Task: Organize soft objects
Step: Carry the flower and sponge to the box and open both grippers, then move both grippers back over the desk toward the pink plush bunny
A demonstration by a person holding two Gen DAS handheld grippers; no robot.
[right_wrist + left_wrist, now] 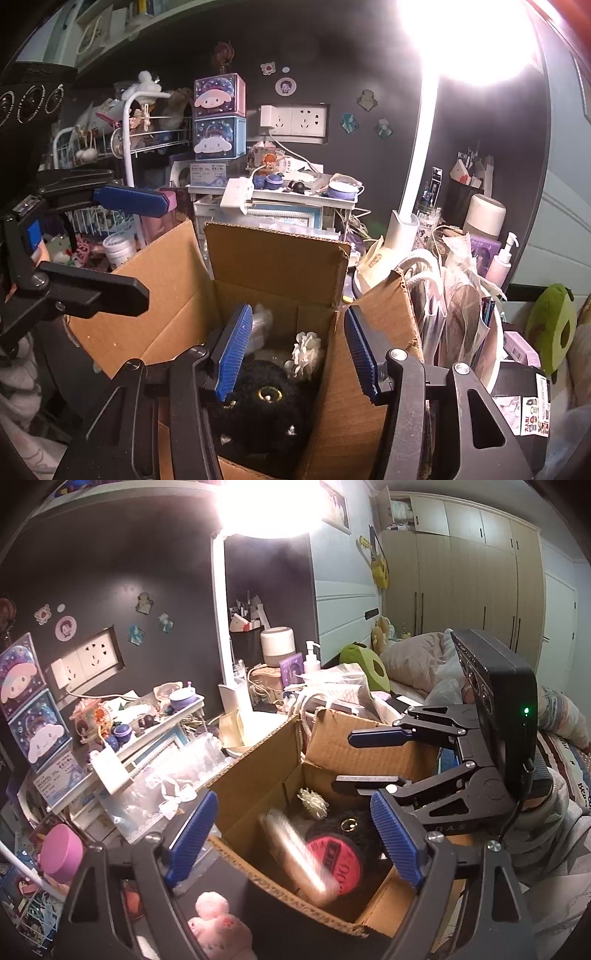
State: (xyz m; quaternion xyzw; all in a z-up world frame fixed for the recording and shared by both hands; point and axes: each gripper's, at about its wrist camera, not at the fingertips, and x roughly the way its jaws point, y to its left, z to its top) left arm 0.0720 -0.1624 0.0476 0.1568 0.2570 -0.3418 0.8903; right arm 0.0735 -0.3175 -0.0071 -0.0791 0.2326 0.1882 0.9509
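Note:
An open cardboard box (255, 775) (273, 262) stands on the dark desk. Inside lie a black plush (258, 417) (369, 814) with a round red label (334, 860) and a white flower-shaped piece (314, 801) (306, 350). My left gripper (295, 838) is open above the box. A pale, motion-blurred long object (295, 853) is between its jaws, clear of both blue pads. My right gripper (297, 352) hangs open over the box with nothing between its pads; it also shows at the right (369, 758). A pink plush (218, 923) lies on the desk in front of the box.
A white desk lamp (406, 221) glares behind the box. A crowded white shelf (273, 195) and wire rack (110, 147) fill the back left. Bags (458, 295) press against the box's right side. A green plush (365, 664) and a bed (417, 657) lie beyond.

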